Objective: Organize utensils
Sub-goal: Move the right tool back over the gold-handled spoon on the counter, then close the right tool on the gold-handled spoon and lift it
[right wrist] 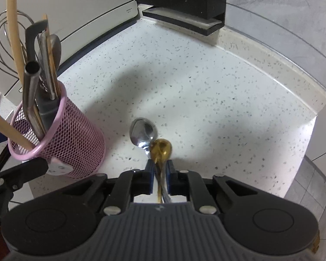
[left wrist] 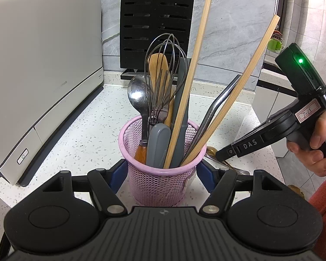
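Pink mesh holder (left wrist: 160, 174), upright on the speckled table (right wrist: 195, 82), filled with a whisk (left wrist: 166, 65), wooden spatula (left wrist: 159, 74), steel spoon (left wrist: 138, 95), two long chopsticks (left wrist: 193, 71) and a bent metal straw (left wrist: 223, 95) — all leaning. Beside it, a silver spoon (right wrist: 143, 132) and gold spoon (right wrist: 162, 149) are lain crossed — bowls touching.

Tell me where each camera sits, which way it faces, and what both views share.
Left wrist: rides on the left claw, angled down across the counter toward the back wall; its fingers flank the pink mesh cup; the right hand shows at the right.
Right wrist: rides on the right claw, looking steeply down at the counter; its fingers pinch the gold spoon and silver spoon.
Shared: the cup, whisk, white appliance, black rack.
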`<action>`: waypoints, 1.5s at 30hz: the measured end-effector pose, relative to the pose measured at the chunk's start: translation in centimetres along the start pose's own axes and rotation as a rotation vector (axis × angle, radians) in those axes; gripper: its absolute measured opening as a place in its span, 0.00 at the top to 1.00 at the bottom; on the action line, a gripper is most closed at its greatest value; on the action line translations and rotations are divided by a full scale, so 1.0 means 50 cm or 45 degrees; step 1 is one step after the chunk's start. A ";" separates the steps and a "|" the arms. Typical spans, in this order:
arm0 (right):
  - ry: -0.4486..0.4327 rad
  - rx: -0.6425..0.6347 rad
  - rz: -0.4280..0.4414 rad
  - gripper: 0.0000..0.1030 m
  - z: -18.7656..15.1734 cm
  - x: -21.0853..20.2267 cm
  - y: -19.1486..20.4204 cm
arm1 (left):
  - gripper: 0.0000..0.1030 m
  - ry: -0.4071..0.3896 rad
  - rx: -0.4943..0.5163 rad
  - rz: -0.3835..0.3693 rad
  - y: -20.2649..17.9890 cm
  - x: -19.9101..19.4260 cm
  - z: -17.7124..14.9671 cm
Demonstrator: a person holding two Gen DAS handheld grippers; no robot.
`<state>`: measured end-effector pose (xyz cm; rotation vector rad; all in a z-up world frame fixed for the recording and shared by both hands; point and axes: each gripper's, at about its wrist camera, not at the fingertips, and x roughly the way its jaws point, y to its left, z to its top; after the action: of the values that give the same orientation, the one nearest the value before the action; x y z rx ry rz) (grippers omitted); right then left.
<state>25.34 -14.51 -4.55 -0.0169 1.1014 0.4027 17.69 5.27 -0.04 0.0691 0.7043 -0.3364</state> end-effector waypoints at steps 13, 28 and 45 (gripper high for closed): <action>-0.011 -0.005 -0.031 0.96 0.004 0.013 0.001 | 0.22 0.001 -0.001 0.003 -0.002 -0.001 0.001; -0.110 0.029 0.009 1.00 -0.008 -0.029 -0.008 | 0.22 0.001 -0.007 -0.003 0.000 -0.002 0.002; -0.579 0.187 0.219 1.00 -0.034 -0.168 0.001 | 0.22 0.001 -0.008 -0.003 0.000 -0.003 0.002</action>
<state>20.61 -17.42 1.99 0.2882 0.6811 0.4517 17.65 5.30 0.13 0.0627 0.7059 -0.3365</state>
